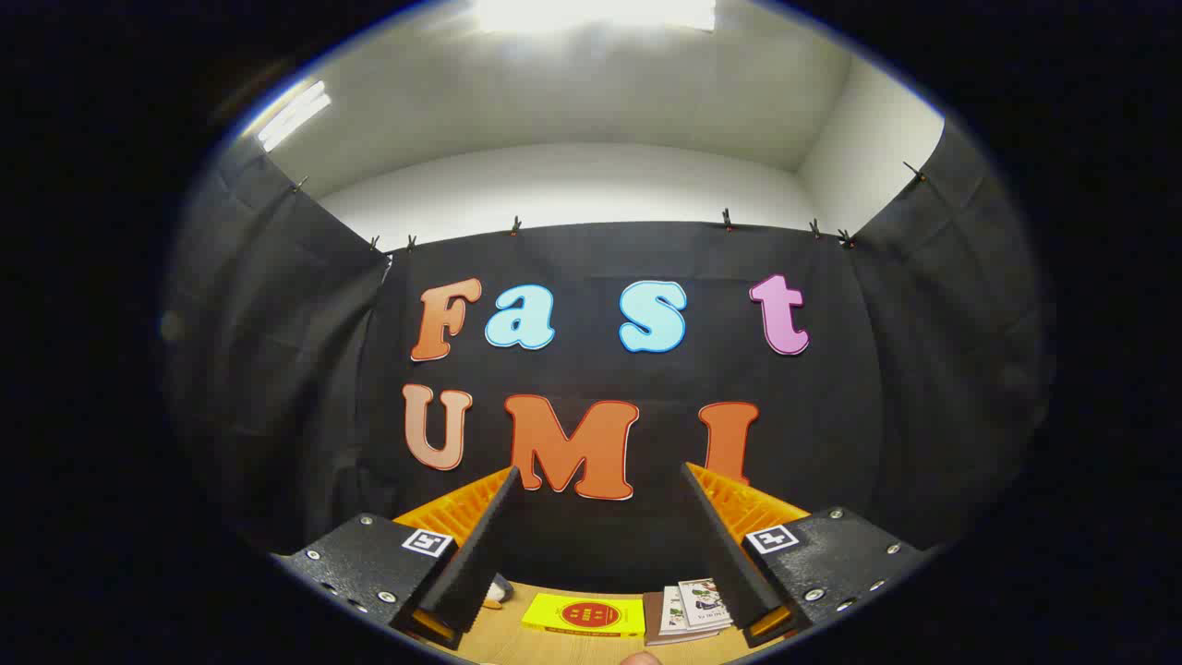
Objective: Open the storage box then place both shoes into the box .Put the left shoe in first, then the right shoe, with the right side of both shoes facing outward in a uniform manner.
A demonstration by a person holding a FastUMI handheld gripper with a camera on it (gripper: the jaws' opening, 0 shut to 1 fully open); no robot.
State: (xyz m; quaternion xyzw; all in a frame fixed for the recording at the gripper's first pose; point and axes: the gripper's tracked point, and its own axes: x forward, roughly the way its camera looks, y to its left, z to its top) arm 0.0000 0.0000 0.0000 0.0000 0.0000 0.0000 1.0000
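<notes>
The gripper view looks forward along your gripper (600, 545), which is raised and pointed at the black cloth wall (600, 259) of the booth. The jaws stand wide apart, with a broad gap between them, and they hold nothing and touch nothing; between the two fingers (476, 545) you see only the cloth and, lower, a strip of the wooden tabletop (554, 646).

On this tabletop, below and between the jaws at about 6 o'clock, lies a flat yellow card (584, 614) with a red round mark on it. Just beside it, toward 5 o'clock and close to the right finger, lies a small stack of booklets (688, 610) with printed covers. Near the left finger, at about 7 o'clock, a small pale thing (500, 589) comes out from behind the finger; it is mostly hidden and you cannot tell what it is.

The storage box and the two shoes of your task cannot be made out from this angle, so their place you cannot tell here.

Above the cloth, at 12 o'clock, there is a white wall (572, 185) and a bright ceiling lamp (591, 14). Small clips (727, 218) hold the upper edge of the cloth.
</notes>
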